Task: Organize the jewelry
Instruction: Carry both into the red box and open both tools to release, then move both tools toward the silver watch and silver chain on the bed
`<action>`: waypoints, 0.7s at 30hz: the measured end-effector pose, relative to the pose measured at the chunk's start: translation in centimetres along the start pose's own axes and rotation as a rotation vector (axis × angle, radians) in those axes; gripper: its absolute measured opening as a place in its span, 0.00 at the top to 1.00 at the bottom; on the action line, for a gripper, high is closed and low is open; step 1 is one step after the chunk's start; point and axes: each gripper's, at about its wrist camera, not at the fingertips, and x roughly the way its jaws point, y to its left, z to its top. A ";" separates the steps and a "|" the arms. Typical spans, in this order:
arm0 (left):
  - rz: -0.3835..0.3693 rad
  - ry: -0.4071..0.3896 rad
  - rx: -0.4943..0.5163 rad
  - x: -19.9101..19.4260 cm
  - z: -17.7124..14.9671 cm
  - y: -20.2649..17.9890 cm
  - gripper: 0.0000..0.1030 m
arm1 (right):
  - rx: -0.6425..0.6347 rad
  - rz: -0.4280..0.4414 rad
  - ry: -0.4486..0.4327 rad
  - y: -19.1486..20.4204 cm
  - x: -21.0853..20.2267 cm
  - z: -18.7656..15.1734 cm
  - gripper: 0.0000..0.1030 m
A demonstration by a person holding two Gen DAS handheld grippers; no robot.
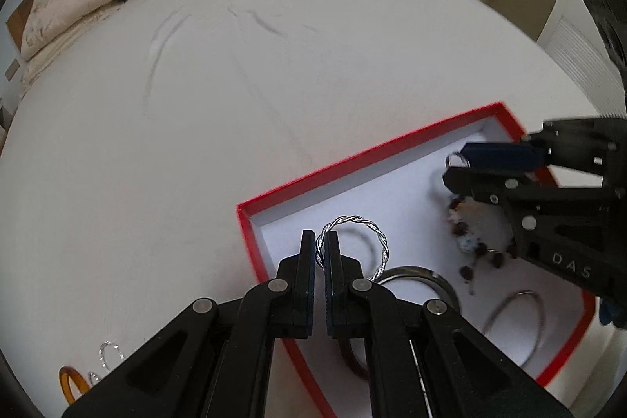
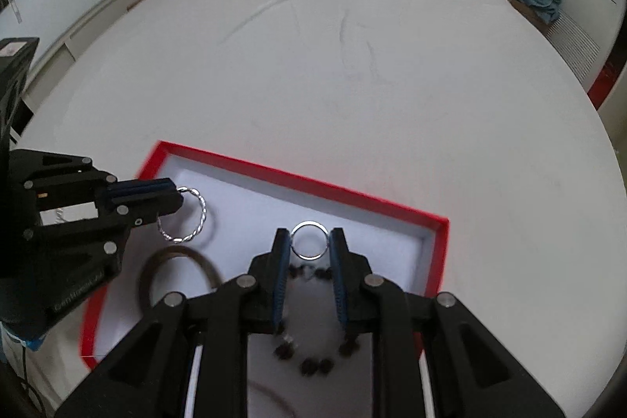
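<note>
The twisted silver ring is hanging pinched in the left gripper over the red tray's near-left corner; the right gripper is clamping a plain ring toward the far edge. Either thin hoop is risking slipping and rolling out onto the bed.

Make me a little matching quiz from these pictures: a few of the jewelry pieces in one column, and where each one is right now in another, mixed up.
Things:
1. twisted silver ring
2. plain silver ring
3. dark beaded bracelet
4. amber ring

Places:
A. lying on the floor of the red box
B. on the white bed, outside the box
C. between the right gripper fingers
D. between the left gripper fingers

Pairs: 1-D, 2-C, 3-A, 4-B
</note>
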 end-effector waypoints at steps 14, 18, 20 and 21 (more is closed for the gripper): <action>-0.032 -0.011 -0.037 1.4 -1.1 0.3 0.93 | -0.036 -0.060 0.066 -0.4 1.3 0.7 0.80; -0.054 -0.035 -0.087 -0.3 -1.4 1.0 0.75 | -0.025 -0.075 0.020 -0.3 -1.9 -0.2 0.80; -0.057 -0.047 -0.102 -2.3 -1.6 1.3 0.72 | -0.017 -0.087 -0.004 -0.1 -4.5 -0.8 0.76; -0.061 -0.057 -0.105 -3.6 -1.7 1.4 0.72 | -0.011 -0.095 -0.014 0.0 -5.5 -0.9 0.74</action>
